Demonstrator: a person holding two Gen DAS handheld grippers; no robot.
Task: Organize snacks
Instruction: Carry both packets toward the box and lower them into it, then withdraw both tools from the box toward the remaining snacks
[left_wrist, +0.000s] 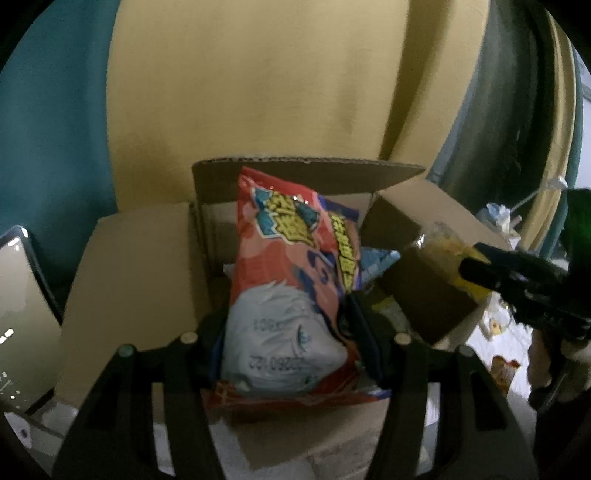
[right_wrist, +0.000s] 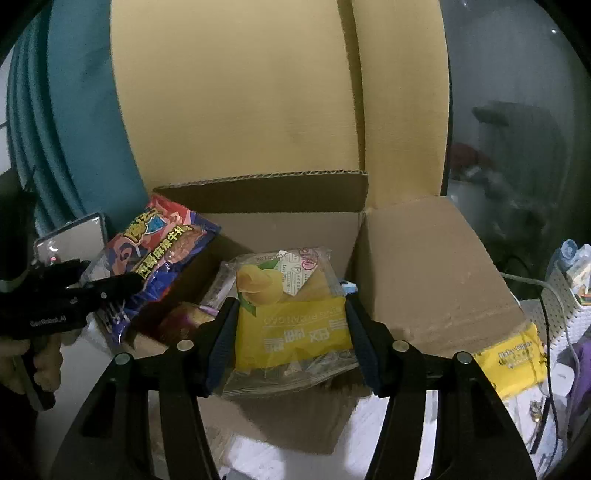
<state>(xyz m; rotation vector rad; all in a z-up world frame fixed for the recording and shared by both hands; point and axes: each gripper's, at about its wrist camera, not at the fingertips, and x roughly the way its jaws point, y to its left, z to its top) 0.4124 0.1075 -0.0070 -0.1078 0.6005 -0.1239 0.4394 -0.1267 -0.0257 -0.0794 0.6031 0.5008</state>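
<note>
Left wrist view: the left hand-held gripper (left_wrist: 291, 332) clamps a red snack bag (left_wrist: 291, 280) between its pads, held over the open cardboard box (left_wrist: 306, 173). At right, the right hand-held gripper (left_wrist: 476, 266) carries a yellow packet (left_wrist: 447, 240) near the box's right flap. Right wrist view: the right hand-held gripper (right_wrist: 291, 332) grips the yellow pastry packet (right_wrist: 291, 317) over the same box (right_wrist: 266, 184); another yellow packet (right_wrist: 513, 362) lies outside, right.
</note>
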